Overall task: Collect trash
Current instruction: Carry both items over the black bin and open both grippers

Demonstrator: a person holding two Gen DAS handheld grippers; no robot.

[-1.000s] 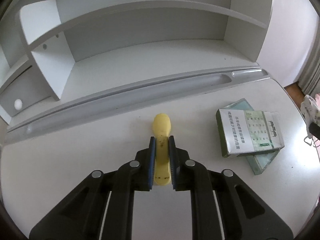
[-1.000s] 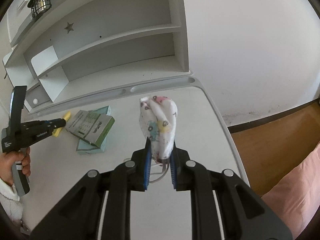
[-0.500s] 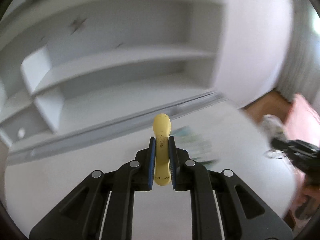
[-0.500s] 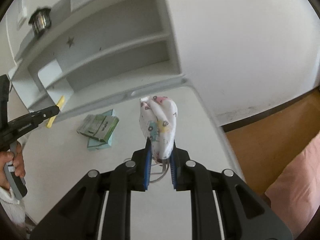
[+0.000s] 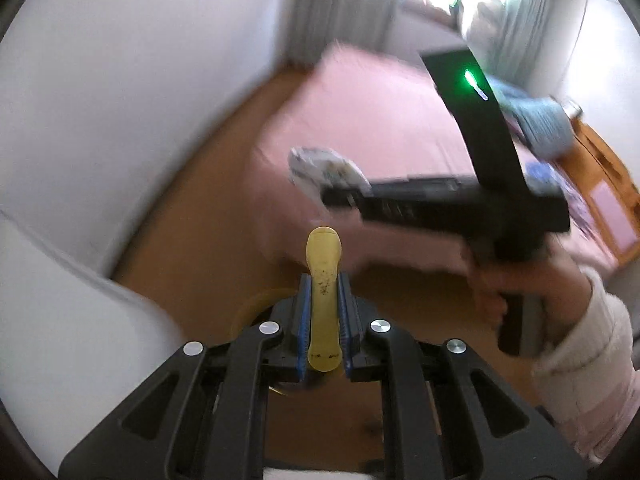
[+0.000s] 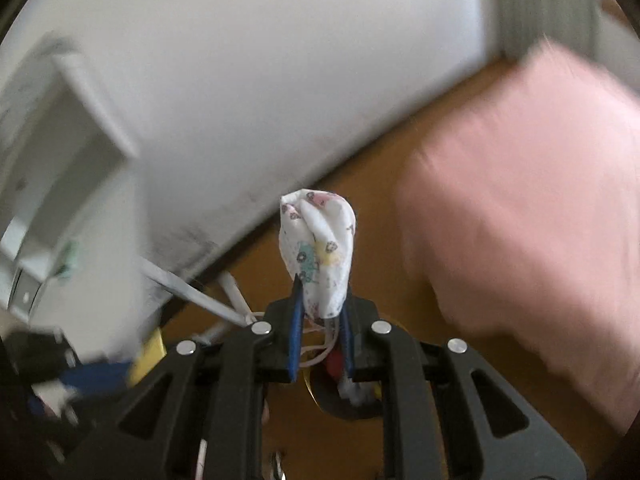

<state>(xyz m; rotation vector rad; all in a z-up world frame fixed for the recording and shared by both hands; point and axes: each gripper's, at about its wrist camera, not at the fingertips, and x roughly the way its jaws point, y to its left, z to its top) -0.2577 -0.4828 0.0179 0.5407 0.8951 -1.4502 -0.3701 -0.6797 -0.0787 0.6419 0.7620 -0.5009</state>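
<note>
My left gripper (image 5: 324, 280) is shut on a yellow banana peel (image 5: 323, 264) that sticks out past the fingertips, held in the air over the wooden floor. My right gripper (image 6: 320, 288) is shut on a crumpled white face mask with a cartoon print (image 6: 318, 240), its ear loops hanging between the fingers. In the left wrist view the right gripper (image 5: 340, 196) shows blurred at the right, holding the mask (image 5: 324, 168). A yellow-rimmed bin (image 6: 348, 400) shows under the right gripper, with bits of trash inside; its rim also shows in the left wrist view (image 5: 256, 304).
A pink bed (image 5: 380, 120) fills the right side, also in the right wrist view (image 6: 520, 200). The white desk (image 5: 48, 300) and a white wall (image 6: 260, 80) are at the left. White cables (image 6: 192, 288) run along the floor by the wall.
Both grippers have swung away from the desk and shelves to the right and downward, over the floor by the bed. Both still grip their items. The frames are motion-blurred.
</note>
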